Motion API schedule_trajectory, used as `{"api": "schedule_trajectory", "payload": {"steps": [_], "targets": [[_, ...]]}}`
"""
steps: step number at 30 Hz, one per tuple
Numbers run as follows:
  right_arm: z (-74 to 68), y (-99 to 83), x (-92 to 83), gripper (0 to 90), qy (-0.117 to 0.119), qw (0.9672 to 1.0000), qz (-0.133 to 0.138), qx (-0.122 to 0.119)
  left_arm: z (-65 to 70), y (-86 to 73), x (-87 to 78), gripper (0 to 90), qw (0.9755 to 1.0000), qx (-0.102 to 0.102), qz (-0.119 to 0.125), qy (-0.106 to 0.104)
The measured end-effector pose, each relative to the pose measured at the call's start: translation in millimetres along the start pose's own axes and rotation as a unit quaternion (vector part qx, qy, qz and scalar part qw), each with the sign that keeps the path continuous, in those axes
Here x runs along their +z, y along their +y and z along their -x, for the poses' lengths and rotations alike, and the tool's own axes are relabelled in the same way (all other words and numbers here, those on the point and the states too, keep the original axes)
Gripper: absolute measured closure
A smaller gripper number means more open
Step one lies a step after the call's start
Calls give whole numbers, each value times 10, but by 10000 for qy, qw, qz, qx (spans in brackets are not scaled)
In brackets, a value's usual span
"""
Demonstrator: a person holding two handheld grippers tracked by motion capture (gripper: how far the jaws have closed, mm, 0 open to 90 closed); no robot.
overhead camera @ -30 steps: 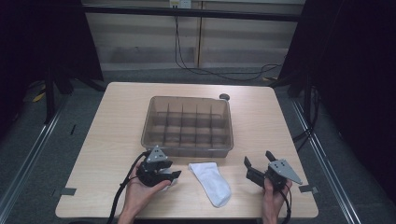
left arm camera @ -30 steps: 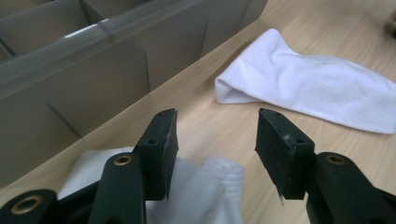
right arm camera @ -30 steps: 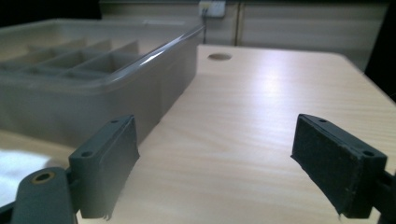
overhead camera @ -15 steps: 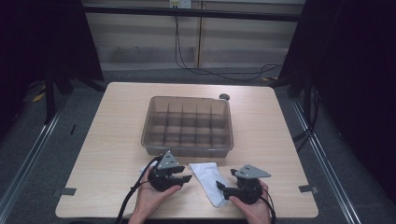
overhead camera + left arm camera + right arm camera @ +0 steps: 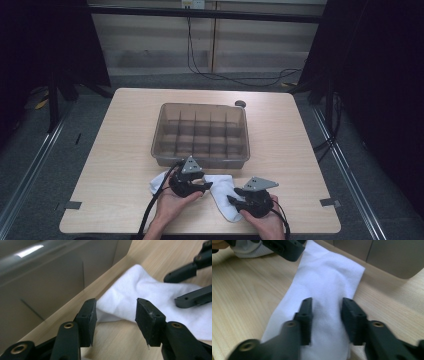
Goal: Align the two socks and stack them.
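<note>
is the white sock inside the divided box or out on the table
Out. The white sock lies flat on the table in front of the divided box, whose compartments look empty.

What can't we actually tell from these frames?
- High view: the left gripper covers the middle of the white sock.
- Right gripper view: motion blur; whether the right gripper pads touch the sock is unclear.
- Left gripper view: the divided bin is cut off at the frame edges.

Middle of white sock [image 5: 220,187] hidden under left tool [image 5: 207,187] in high view. Sock's near end cut off by bottom edge in right gripper view, right tool [image 5: 325,317] there blurred. Small dark round thing [image 5: 240,104] behind divided box [image 5: 200,157] too small to tell. Box cut off by upper edge in left gripper view.
</note>
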State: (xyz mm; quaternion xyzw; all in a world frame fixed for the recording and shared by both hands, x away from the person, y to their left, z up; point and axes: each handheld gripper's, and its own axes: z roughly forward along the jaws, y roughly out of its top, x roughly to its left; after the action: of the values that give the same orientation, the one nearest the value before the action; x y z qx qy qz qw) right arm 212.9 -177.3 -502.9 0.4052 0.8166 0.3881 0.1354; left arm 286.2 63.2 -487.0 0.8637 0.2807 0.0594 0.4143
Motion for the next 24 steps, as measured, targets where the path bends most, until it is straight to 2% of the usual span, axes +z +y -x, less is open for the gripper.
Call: {"api": "schedule_trajectory", "payload": {"steps": [3, 7, 9, 10, 12, 14, 17, 21, 24], "targets": [[-10, 8, -7, 764, 78, 10000, -19, -59, 7, 57, 1, 491, 9999, 111, 8, -28], [-19, 29, -19, 773, 243, 9997, 34, -46, 72, 105, 49, 527, 9995, 263, 23, -191], [-14, 39, -50, 758, 301, 9995, 125, -32, 103, 103, 99, 561, 9988, 379, -107, -279], [-13, 44, -65, 757, 322, 9994, 158, -4, 112, 94, 138, 566, 9981, 416, -255, -373], [1, 59, -104, 767, 310, 9993, 232, 5, 129, 70, 173, 596, 9974, 482, -387, -364], [25, 76, -140, 799, 280, 9991, 303, 40, 134, 46, 190, 648, 9967, 449, -475, -486], [56, 115, -173, 825, 286, 9989, 347, 103, 141, 46, 176, 659, 9964, 431, -550, -486], [54, 189, -191, 837, 310, 9985, 445, 93, 155, 20, 177, 657, 9967, 383, -490, -515], [73, 279, -215, 852, 416, 9969, 640, 171, 155, 3, 169, 653, 9964, 404, -461, -585]]}}
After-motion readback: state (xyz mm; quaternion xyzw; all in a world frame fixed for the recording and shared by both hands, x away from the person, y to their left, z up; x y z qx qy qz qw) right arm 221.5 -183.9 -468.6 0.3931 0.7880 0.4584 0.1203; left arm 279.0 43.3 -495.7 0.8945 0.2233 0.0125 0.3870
